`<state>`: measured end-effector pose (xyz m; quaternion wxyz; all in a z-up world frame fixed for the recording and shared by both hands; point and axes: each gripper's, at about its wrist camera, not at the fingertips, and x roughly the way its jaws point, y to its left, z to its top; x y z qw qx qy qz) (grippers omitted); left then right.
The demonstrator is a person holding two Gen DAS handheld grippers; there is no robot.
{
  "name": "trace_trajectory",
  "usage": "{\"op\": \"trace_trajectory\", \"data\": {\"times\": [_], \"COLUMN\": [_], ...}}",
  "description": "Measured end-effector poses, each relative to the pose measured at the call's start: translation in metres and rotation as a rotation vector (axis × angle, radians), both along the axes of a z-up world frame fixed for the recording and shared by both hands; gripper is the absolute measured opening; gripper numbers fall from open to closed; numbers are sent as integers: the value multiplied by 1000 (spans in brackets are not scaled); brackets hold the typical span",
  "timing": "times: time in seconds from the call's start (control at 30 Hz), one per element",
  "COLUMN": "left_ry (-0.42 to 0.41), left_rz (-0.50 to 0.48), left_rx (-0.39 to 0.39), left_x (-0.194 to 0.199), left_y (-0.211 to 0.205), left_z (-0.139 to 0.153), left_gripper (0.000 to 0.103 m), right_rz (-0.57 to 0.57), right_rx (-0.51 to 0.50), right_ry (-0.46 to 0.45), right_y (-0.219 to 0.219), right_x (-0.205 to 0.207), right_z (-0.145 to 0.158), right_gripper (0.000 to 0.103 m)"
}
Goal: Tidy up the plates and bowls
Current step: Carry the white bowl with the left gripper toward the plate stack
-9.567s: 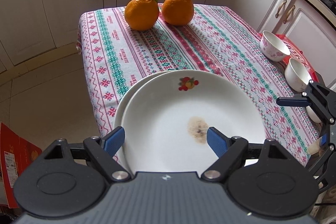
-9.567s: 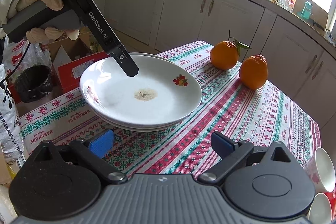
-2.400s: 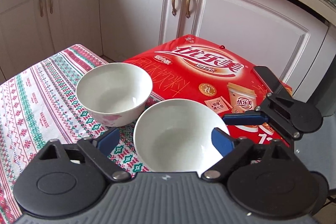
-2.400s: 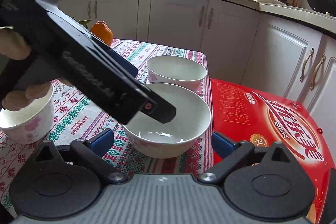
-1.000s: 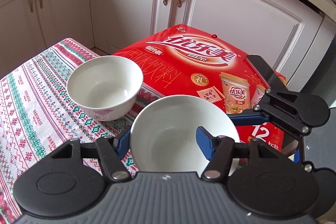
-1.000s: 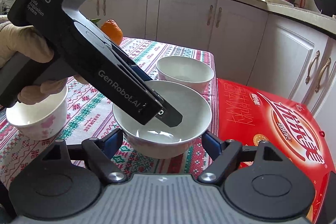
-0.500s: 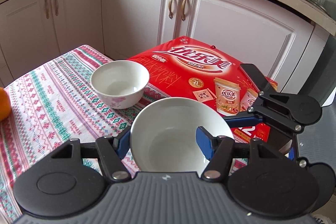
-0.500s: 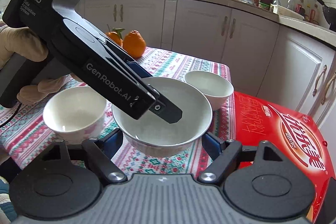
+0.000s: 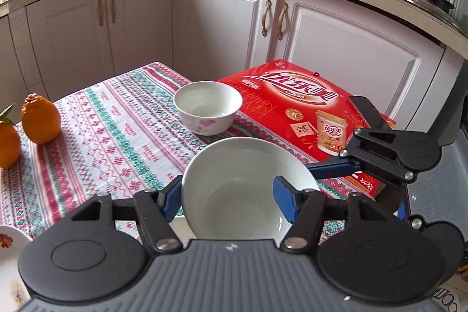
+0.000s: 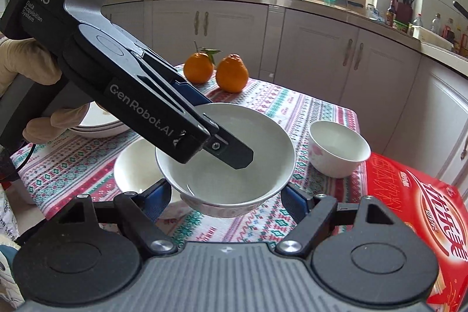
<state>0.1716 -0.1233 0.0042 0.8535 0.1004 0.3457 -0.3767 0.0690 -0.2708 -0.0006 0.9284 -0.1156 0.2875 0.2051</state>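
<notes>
Holding one bowl [image 10: 263,165] with both grippers, above the table [image 10: 292,107] and not touching it. Gripping with the left gripper [image 9: 228,195] narrowly closed on the bowl's wall: one blue pad pressing outside the rim, the other finger reaching down inside. Pointing this gripper downward at a slant, coming in from the upper left in the right wrist view, with a gloved hand [image 10: 23,63] wrapping the handle behind it. Clamping with the right gripper [image 10: 226,199] somewhat wider, its two pads pressing on the opposite outer sides of the same bowl, low under the rim. Also tilting this one downward, with the bowl sitting level between the fingers.

Hanging the bowl partly over a second bowl [image 10: 131,171], which is standing on the table just below and to the left. Leaving a third bowl [image 10: 339,148] upright near the table edge, beside the red box [image 9: 292,95]. Keeping well apart from the two oranges [image 10: 216,69] at the far side and from the plates [image 10: 96,122] stacked behind the left gripper.
</notes>
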Motion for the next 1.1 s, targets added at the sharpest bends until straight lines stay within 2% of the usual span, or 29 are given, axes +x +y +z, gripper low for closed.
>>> {"op": "trace_trajectory", "data": {"times": [0.23,0.53,1.1], "left_ry": [-5,18,64], "left_rz": [46,88,105], "left_rx": [-9,-19,-32], "left_x": [-2,-1,2], "left_y": [22,46,59], "left_z": [3,-8,-29], "left_gripper": [64,64,64], "right_rz": [52,95,111], "right_rx": [-6,14,19], "right_ry": [-2,43,109], "right_y": [19,36,45], "right_x": [5,15,24], "right_z": [3,-5,-21], "right_gripper": [85,85,85]}}
